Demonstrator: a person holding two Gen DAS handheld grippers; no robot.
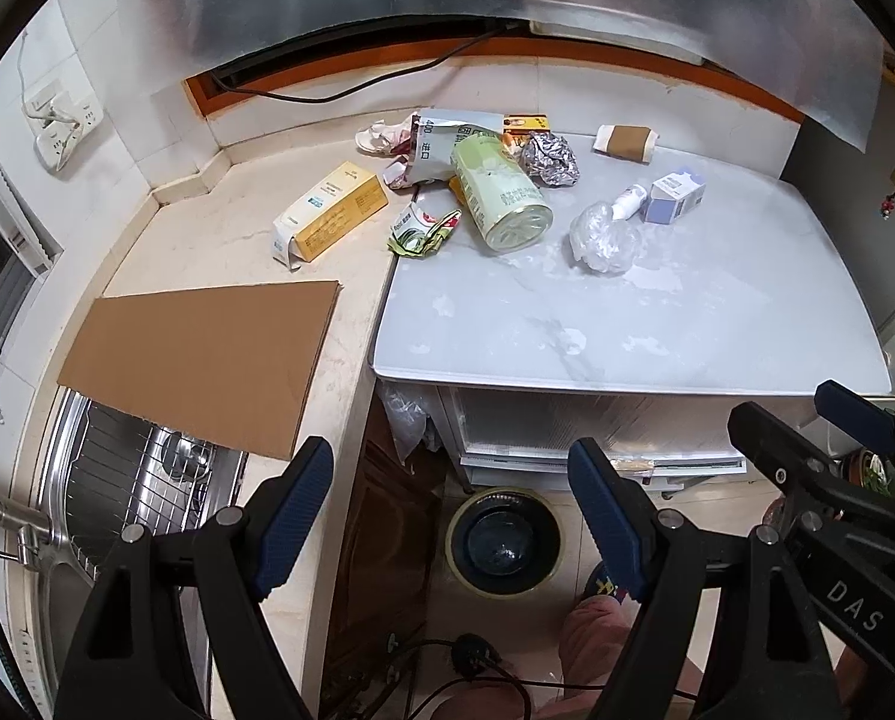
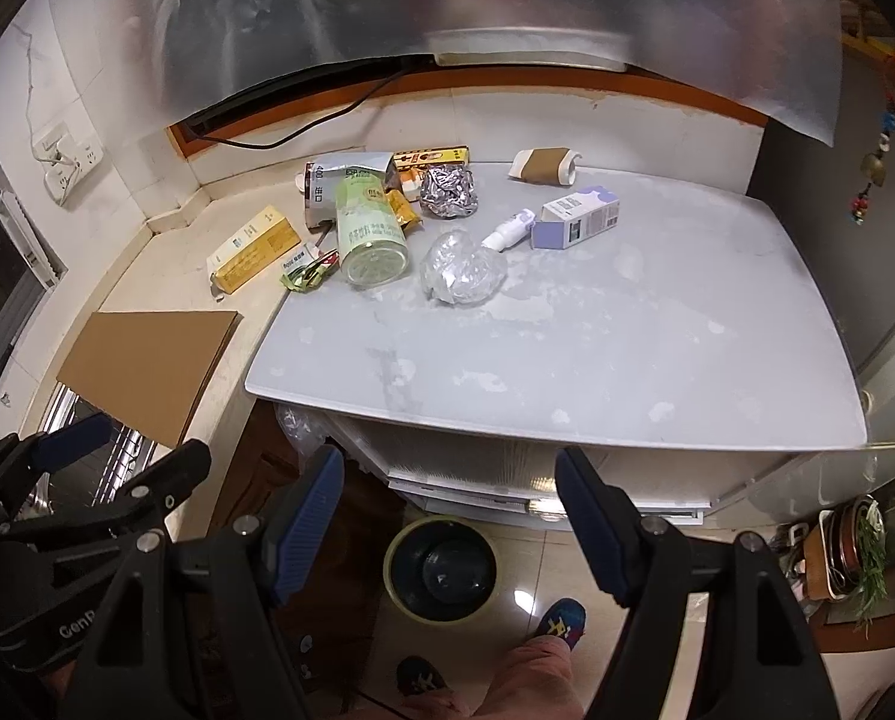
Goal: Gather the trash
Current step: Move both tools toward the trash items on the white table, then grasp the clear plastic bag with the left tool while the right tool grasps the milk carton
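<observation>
In the left wrist view, the left tool (image 1: 450, 480) stands in the lower middle of the frame with its two blue pads wide apart and nothing between them. The right tool (image 1: 807, 414) shows at the lower right edge, also apart and empty.

The trash lies in the upper middle of the frame, on the grey counter (image 1: 657, 324) and on the beige counter to its left. The pale green can (image 1: 498, 189) lies on its side; its long axis runs from the upper left to the lower right, and its clear round end faces the camera. To the left, the yellow and white box (image 1: 330, 213) lies flat with its long axis going up to the right. A crumpled foil ball (image 1: 548, 159), a clear plastic wad (image 1: 604, 234), a small white bottle (image 1: 629, 201) and a purple and white carton (image 1: 675, 189) are at the right of the can. A flat cardboard sheet (image 1: 207, 360) partly covers the steel sink (image 1: 135, 480) at the lower left. On the floor under the counter stands a round bin (image 1: 504, 537); its inside is dark, and I cannot tell what is in it.

In the right wrist view, the right tool (image 2: 450, 486) is in the lower middle, pads wide apart and empty. The left tool (image 2: 120, 438) is at the lower left, also apart. The green can (image 2: 369, 228) lies in the upper middle, long axis almost vertical in the frame, clear end toward the camera. The plastic wad (image 2: 462, 267) is just beside it on the right. A brown-sleeved paper cup (image 2: 544, 165) lies on its side near the back wall. The bin (image 2: 441, 567) is between the pads, on the floor.
</observation>
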